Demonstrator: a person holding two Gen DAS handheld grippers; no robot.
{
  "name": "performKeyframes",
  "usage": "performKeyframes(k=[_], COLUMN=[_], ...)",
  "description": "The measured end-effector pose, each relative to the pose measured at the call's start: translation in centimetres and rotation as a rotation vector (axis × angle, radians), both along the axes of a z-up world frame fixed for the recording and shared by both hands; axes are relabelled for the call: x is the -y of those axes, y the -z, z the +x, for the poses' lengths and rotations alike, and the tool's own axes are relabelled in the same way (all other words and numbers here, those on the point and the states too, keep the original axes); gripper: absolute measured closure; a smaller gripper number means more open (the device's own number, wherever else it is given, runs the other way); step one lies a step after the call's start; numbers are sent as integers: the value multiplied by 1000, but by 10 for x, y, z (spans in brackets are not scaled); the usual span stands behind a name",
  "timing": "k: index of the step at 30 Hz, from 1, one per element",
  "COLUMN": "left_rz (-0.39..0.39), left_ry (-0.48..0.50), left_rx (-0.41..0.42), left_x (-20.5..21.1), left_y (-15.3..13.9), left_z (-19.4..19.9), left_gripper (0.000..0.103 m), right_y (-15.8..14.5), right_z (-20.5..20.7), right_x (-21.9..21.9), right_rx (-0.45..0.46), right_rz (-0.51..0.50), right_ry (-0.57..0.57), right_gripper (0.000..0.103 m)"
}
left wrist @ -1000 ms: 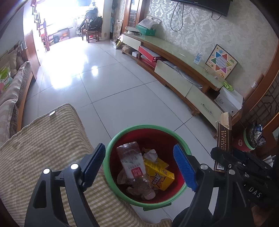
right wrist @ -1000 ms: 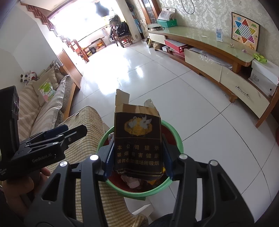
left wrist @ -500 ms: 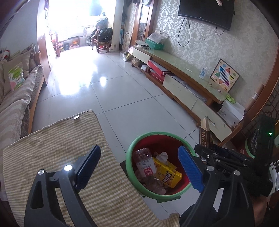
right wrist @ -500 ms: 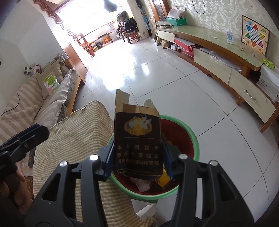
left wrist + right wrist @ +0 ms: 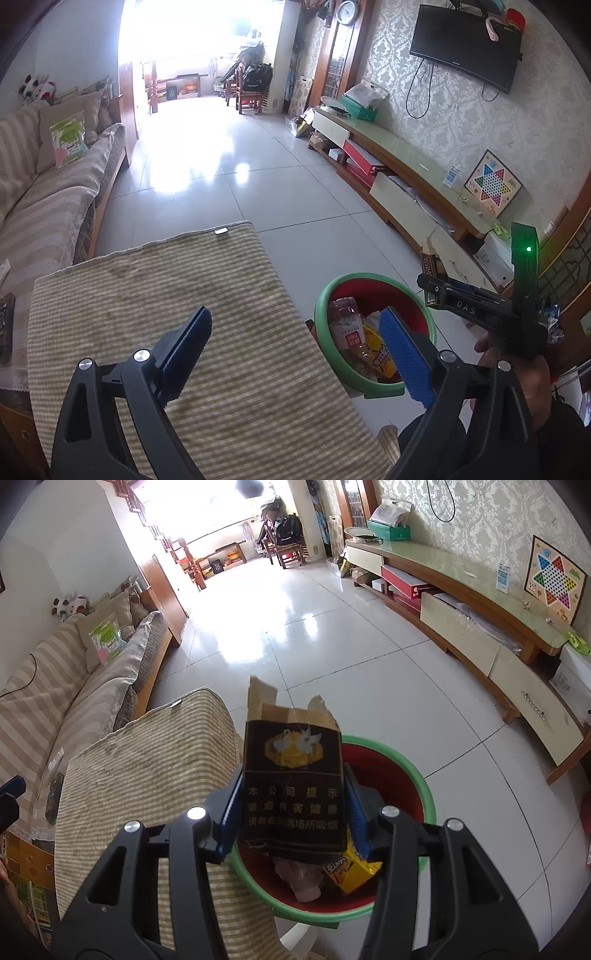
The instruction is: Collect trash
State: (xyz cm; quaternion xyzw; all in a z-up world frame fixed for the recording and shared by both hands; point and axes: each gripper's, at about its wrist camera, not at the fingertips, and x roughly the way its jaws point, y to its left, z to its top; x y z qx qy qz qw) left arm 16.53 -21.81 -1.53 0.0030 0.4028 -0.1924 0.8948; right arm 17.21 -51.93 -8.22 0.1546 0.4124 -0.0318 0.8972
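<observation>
Lead: Step in hand?

Mate: Drop-off. The right gripper (image 5: 292, 812) has the carton (image 5: 291, 775) upright between its jaws, which have just been opening. A sliver of gap shows at the right pad, so I judge the grip is off and the carton is about to fall.

Lead: Where is the bin?

Mate: Right under it, at 6 o'clock of the carton. The bin (image 5: 384, 747) stands on the floor against the cloth (image 5: 184, 277).

Lead: What's inside?

Mate: A crushed bottle (image 5: 345, 328), a yellow box (image 5: 352, 875) and some crumpled paper. There's room to spare.

Lead: And the left gripper?

Mate: The left gripper (image 5: 293, 317) is spread wide and empty, over the cloth, with the bin at its 3 o'clock.

Lead: Next move?

Mate: Widen the right jaws until the carton drops clear, then go for more trash. A dark item lies at 9 o'clock, off the cloth's edge; I can't tell what it is.
</observation>
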Motion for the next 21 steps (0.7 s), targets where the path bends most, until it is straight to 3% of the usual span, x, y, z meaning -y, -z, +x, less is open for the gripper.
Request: performKeyframes(k=[1,3,6,12,15,21], left_rz=[1,2,-6,-9,-4,-6], left_ry=[-7,-18,-33,-45,-61,-99], left_rx=[-1,-7,-17,-8,20,64], left_x=[-4,-11,-20,-30,-38,-66], left_y=[1,3,6,6,-1,-21], left_z=[-2,-2,-4,-12,-19,-37], left_gripper=[15,15,15,15,8,8], right_y=[0,-3,-10,-19,-26,-57], right_z=[0,-1,-4,-9,-14,-32], right_x=[0,-2,-3,-6,-14,-56], right_rx=[1,4,22,12,18,80], right_rz=[-7,-22,-38,-51,-55,-93], right_ry=[8,24,38,56,59,10], right_gripper=[39,15,6,5,5,5])
